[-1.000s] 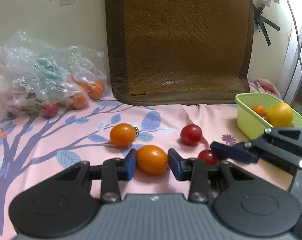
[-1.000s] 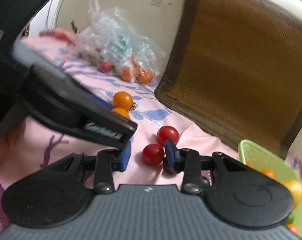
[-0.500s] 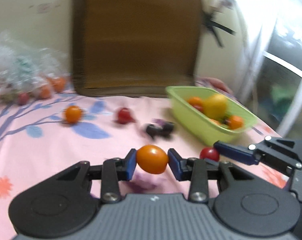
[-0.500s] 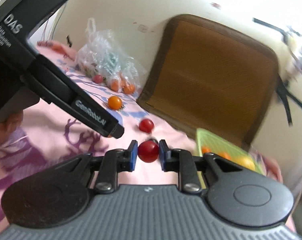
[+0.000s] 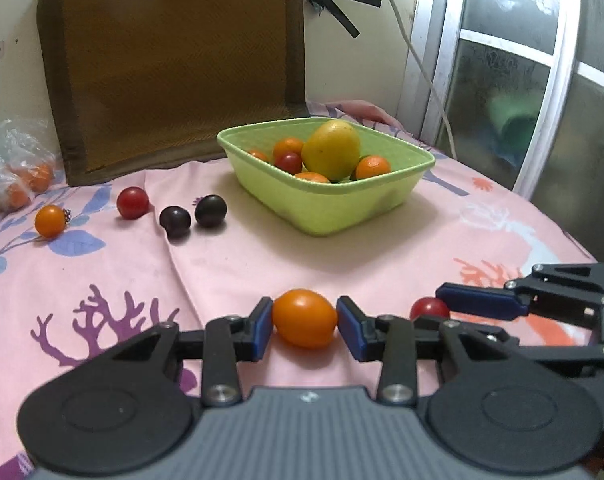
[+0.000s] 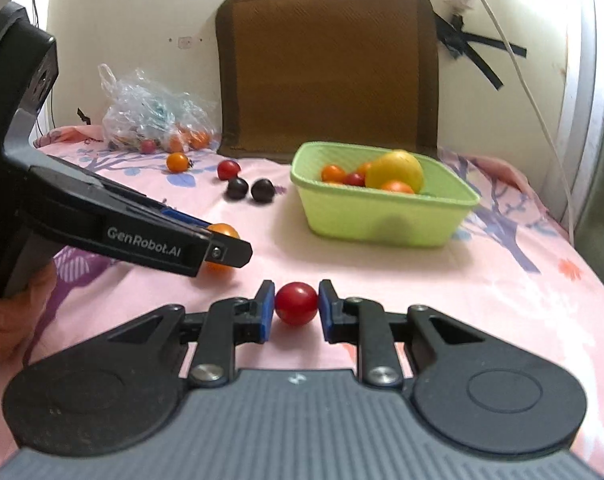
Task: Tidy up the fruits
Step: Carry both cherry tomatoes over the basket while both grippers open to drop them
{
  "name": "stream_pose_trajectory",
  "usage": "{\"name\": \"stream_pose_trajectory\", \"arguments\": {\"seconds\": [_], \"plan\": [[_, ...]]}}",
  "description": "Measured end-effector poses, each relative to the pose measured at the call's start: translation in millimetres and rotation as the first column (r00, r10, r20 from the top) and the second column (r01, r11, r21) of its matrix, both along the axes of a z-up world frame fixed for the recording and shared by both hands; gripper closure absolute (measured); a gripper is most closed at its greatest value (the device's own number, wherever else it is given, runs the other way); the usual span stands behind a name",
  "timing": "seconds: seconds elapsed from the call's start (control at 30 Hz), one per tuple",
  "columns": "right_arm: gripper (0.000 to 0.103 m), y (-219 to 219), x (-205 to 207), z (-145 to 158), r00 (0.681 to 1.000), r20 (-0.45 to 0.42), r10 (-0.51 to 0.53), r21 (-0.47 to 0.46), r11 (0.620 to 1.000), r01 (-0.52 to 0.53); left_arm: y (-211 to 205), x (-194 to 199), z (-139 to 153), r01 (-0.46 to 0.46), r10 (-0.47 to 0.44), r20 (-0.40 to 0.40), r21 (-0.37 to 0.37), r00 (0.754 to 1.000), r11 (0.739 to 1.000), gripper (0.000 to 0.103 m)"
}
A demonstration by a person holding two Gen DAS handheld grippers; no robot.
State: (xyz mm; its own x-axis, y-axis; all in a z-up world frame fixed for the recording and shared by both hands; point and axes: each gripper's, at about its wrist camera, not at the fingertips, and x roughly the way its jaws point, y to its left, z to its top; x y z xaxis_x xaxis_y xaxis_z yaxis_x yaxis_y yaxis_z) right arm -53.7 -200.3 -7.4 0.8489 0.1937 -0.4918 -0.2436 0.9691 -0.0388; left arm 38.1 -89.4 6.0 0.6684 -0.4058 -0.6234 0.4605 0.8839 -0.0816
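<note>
My left gripper (image 5: 304, 322) is shut on an orange tomato (image 5: 304, 317) and holds it above the pink cloth; it also shows in the right wrist view (image 6: 220, 245). My right gripper (image 6: 295, 307) is shut on a red tomato (image 6: 296, 303), which also shows in the left wrist view (image 5: 429, 307). A green basket (image 5: 381, 196) ahead holds a yellow fruit (image 5: 331, 149) and several small orange and red fruits. On the cloth to its left lie two dark plums (image 5: 175, 221) (image 5: 210, 210), a red tomato (image 5: 132, 201) and an orange tomato (image 5: 50, 220).
A clear plastic bag (image 6: 154, 120) with more fruit lies at the back left. A brown woven mat (image 6: 325, 64) leans on the wall behind the basket. A window frame (image 5: 501, 80) and a hanging white cable (image 6: 533, 92) are on the right.
Both grippers have lifted their tomatoes off the cloth and pulled back and to the right. The green basket now lies ahead of both.
</note>
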Motion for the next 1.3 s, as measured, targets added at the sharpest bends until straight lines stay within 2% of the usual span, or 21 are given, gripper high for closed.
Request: {"name": "stream_pose_trajectory", "arguments": {"seconds": [0.27, 0.4, 0.53, 0.57, 0.6, 0.63, 0.77, 0.93, 1.1, 1.27, 1.3], "plan": [[0.075, -9, 0, -3, 1.000, -0.001, 0.012, 0.031, 0.999, -0.012, -2, -8, 8, -0.004, 0.003, 0.022, 0.029, 1.000, 1.000, 0.064], [0.064, -12, 0, -4, 1.000, -0.006, 0.012, 0.034, 0.999, -0.012, -3, -8, 5, 0.001, -0.002, 0.018, 0.042, 1.000, 0.999, 0.062], [0.065, -14, 2, -7, 0.999, -0.024, 0.031, 0.042, 0.999, -0.030, -3, -7, 0, 0.001, -0.002, 0.017, 0.048, 1.000, 0.999, 0.068], [0.068, -14, 2, -7, 0.999, -0.025, 0.036, 0.043, 0.998, -0.035, -3, -5, 1, 0.000, 0.000, 0.011, 0.042, 1.000, 0.999, 0.068], [0.076, -14, 2, -6, 0.999, -0.020, 0.043, 0.047, 0.998, -0.042, -3, -3, 3, 0.000, 0.000, -0.001, 0.029, 1.000, 1.000, 0.068], [0.077, -15, 2, -5, 0.999, -0.001, 0.038, 0.049, 0.998, -0.038, -3, 0, 5, 0.005, -0.005, -0.008, 0.011, 1.000, 1.000, 0.068], [0.077, -23, 9, 9, 0.995, 0.097, -0.024, 0.074, 0.997, 0.017, -12, 17, 31, 0.017, -0.016, 0.041, -0.023, 0.999, 1.000, 0.068], [0.076, -43, 40, 28, 0.980, 0.177, -0.094, 0.117, 0.990, 0.073, -33, 55, 54, 0.012, -0.009, 0.099, -0.036, 0.995, 0.999, 0.068], [0.076, -61, 80, 26, 0.972, 0.175, -0.156, 0.132, 0.982, 0.134, -52, 93, 51, 0.000, 0.003, 0.064, -0.041, 0.998, 0.999, 0.068], [0.075, -74, 100, 16, 0.970, 0.146, -0.194, 0.155, 0.973, 0.171, -69, 114, 37, 0.013, -0.012, 0.029, -0.031, 1.000, 0.999, 0.067], [0.075, -76, 102, 14, 0.969, 0.142, -0.202, 0.160, 0.971, 0.179, -71, 116, 35, 0.015, -0.014, 0.024, -0.031, 1.000, 0.999, 0.062]]}}
